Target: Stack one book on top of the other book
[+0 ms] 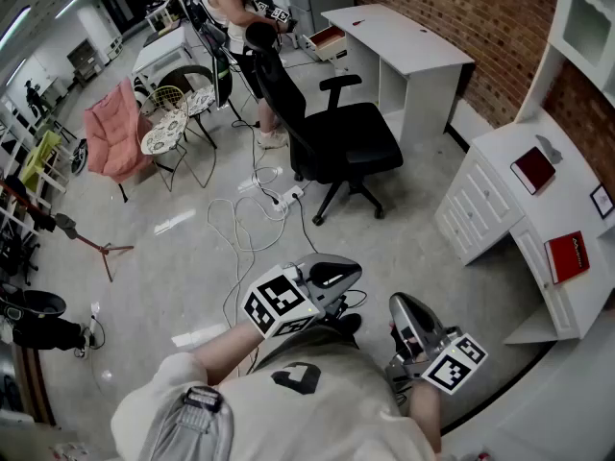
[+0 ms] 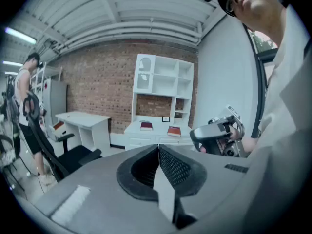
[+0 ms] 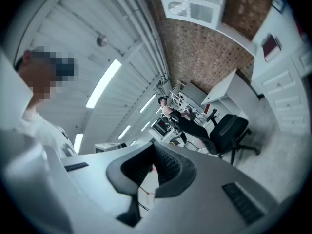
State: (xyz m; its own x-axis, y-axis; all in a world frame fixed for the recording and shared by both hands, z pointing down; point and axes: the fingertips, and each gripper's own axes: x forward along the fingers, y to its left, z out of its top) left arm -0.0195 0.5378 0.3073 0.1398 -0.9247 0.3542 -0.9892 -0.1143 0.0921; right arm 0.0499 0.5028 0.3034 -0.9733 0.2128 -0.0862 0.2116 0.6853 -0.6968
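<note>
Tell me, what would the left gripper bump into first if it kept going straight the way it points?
The left gripper would probably meet the white cabinet holding the two books; only bare floor seems to lie before it, though depth is unclear.

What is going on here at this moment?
A person holds a two-jaw gripper in each hand and stands on the floor, apart from the white desk. The left gripper and the right gripper both have their jaws together and hold nothing. The two books, a dark red book and a brighter red book, lie apart on the desk, not yet stacked.
</note>
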